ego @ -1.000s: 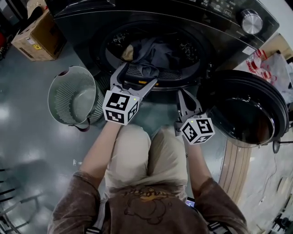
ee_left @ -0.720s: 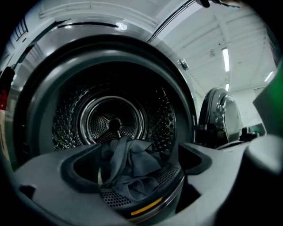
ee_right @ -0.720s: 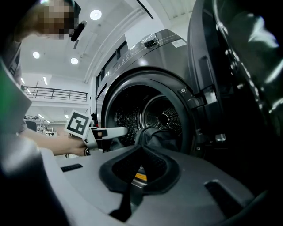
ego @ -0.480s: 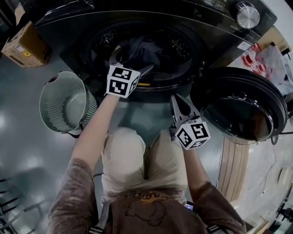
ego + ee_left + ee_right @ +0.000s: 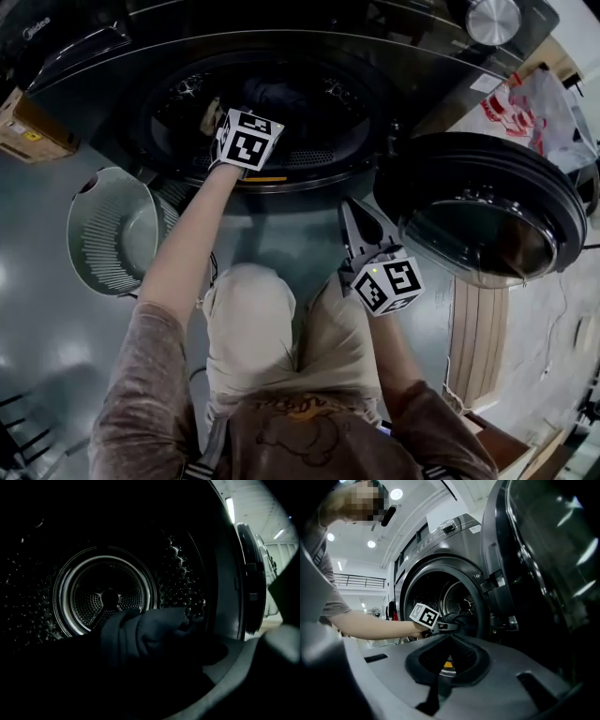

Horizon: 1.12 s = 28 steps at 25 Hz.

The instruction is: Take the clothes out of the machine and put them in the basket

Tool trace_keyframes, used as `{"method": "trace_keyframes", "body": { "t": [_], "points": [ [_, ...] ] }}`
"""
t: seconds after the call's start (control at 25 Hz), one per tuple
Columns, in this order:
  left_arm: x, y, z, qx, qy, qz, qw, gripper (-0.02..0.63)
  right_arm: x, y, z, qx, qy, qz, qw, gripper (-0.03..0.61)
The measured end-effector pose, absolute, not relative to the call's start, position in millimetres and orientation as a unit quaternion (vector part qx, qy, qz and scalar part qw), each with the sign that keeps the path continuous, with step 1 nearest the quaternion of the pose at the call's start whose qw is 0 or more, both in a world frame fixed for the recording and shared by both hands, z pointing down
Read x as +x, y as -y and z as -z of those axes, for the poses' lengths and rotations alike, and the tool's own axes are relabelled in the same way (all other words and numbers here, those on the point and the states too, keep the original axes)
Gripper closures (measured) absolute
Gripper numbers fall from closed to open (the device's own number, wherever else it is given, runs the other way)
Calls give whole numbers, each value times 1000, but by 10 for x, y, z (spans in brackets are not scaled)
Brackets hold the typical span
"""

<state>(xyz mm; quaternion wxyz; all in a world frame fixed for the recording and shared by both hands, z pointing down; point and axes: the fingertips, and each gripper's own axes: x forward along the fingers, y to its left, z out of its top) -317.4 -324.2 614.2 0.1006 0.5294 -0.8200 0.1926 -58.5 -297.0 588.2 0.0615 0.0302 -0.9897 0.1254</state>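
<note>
1. Right, the dark machine (image 5: pixel 394 56) takes up the top of the head view. Its round door (image 5: pixel 483 211) is swung open on my right.
2. The pale slatted basket (image 5: pixel 84 225) stands on the floor (image 5: pixel 47 328) just left of the machine, beside my left arm.
3. The clothes (image 5: pixel 145 630) are a dark bundle. They lie low at the front of the drum (image 5: pixel 108 597), before its perforated back wall.
4. My left claw (image 5: pixel 451 624) is inside the drum's mouth. Its jaws have just been opening and now stand wide apart. The dark cloth lies between them, and I cannot see them pinching it.
5. My right claw (image 5: pixel 351 208) hangs outside, below the opening and near the door. Its jaws are closed together on nothing, and it points toward the drum.
</note>
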Motion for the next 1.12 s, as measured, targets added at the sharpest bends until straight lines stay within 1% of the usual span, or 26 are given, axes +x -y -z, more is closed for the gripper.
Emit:
{"method": "trace_keyframes", "body": {
  "t": [0.44, 0.6, 0.68, 0.76, 0.84, 0.92, 1.12],
  "points": [
    [-3410, 3521, -6574, 543, 785, -240, 176, 37, -607, 2927, -5986, 39, 988, -128, 77, 581],
    [-3418, 3587, -6631, 547, 777, -243, 195, 52, -605, 2900, -6031, 42, 988, -125, 85, 581],
    [-3436, 3582, -6643, 543, 778, -242, 201, 100, -613, 2884, -6019, 41, 988, -125, 83, 581],
    [-3458, 3563, -6629, 536, 785, -240, 199, 224, -614, 2867, -6007, 40, 988, -124, 83, 581],
    [-3466, 3545, -6608, 530, 790, -242, 193, 300, -600, 2859, -6000, 41, 988, -125, 82, 581],
    [-3460, 3528, -6590, 525, 793, -245, 186, 356, -577, 2864, -5996, 43, 988, -124, 82, 581],
    [-3394, 3468, -6551, 518, 804, -236, 172, 443, -548, 2869, -5966, 44, 988, -122, 79, 581]
  ]
}}
